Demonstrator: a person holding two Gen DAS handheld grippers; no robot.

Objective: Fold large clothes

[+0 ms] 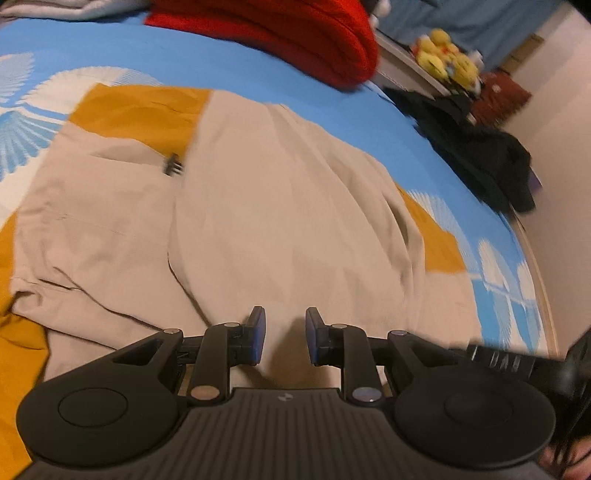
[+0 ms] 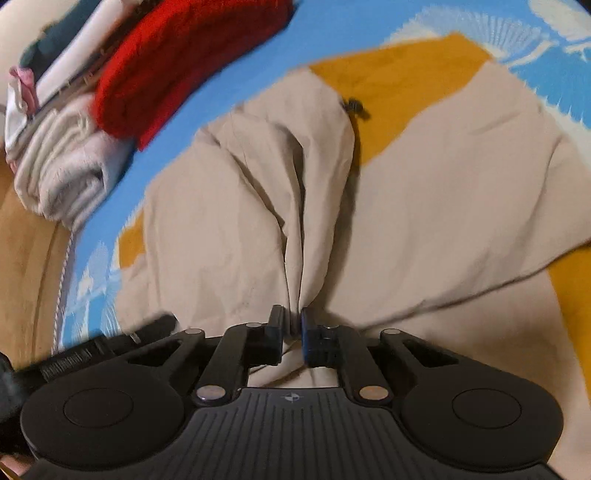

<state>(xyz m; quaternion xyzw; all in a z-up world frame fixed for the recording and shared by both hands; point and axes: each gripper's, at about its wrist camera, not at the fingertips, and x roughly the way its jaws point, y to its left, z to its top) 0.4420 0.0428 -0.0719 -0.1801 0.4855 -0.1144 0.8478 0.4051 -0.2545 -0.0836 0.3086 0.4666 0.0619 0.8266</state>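
Observation:
A large beige garment with mustard-yellow panels (image 1: 266, 206) lies spread on the blue patterned bed cover (image 1: 229, 62). A small black cord toggle (image 1: 173, 164) sits on it. My left gripper (image 1: 285, 332) is open and empty, just above the beige cloth near its near edge. In the right wrist view the same garment (image 2: 443, 192) is bunched into a ridge that runs up from my right gripper (image 2: 292, 325), which is shut on a pinched fold of the beige cloth. The toggle shows there too (image 2: 354, 106).
A red knitted garment (image 1: 295, 33) lies at the far side of the bed, next to folded white and grey clothes (image 2: 62, 162). Dark clothing (image 1: 476, 151) hangs off the right bed edge. Yellow plush toys (image 1: 447, 59) sit on a shelf beyond. Wooden floor (image 2: 26, 258) lies left.

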